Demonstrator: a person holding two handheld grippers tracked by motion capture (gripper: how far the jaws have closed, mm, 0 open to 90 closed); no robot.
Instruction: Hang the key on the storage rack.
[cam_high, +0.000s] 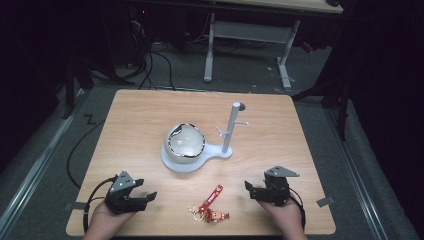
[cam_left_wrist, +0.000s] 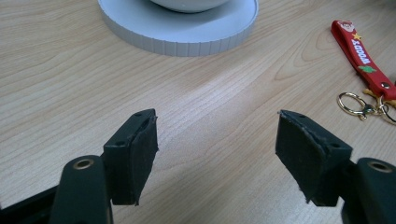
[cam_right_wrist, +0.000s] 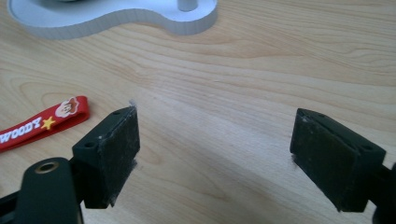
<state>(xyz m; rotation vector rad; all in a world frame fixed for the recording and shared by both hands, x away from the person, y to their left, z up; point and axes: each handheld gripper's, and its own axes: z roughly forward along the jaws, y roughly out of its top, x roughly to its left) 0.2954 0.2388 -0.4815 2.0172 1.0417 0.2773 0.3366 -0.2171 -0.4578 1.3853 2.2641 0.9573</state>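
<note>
Keychain (cam_high: 210, 205): lies flat on the table (cam_high: 130, 120) near my edge, between my two grippers, touching neither. Red strap (cam_high: 212, 195) runs up and away towards the stand; gold rings (cam_high: 193, 208) and small figure charm (cam_high: 218, 215) at the near end.
Left gripper (cam_high: 145, 197): jaws spread wide, nothing between them, resting low at the near-left, pointing towards the keychain.
Right gripper (cam_high: 252, 190): jaws spread as well, nothing held, sitting at the near-right. Strap end shows just past my left pad (cam_right_wrist: 114, 156) in the right gripper view.
Stand (cam_high: 197, 159): white base mid-table, bowl (cam_high: 186, 142) on the wide end, post (cam_high: 231, 127) with side pegs on the narrow end. Well apart from the keychain.
Step, my read: pick up the keychain, probably to hang it on a peg. Not yet started.
How to do it well: go for the strap, not the rings; it is flat and rubbery, so pads should bite. Come down over its middle with jaws across the width, close firmly.
Risk: charm end swings once lifted. Lift slowly, let it settle before nearing the pegs.
Clearance: keep clear of the bowl on the way to the post.
</note>
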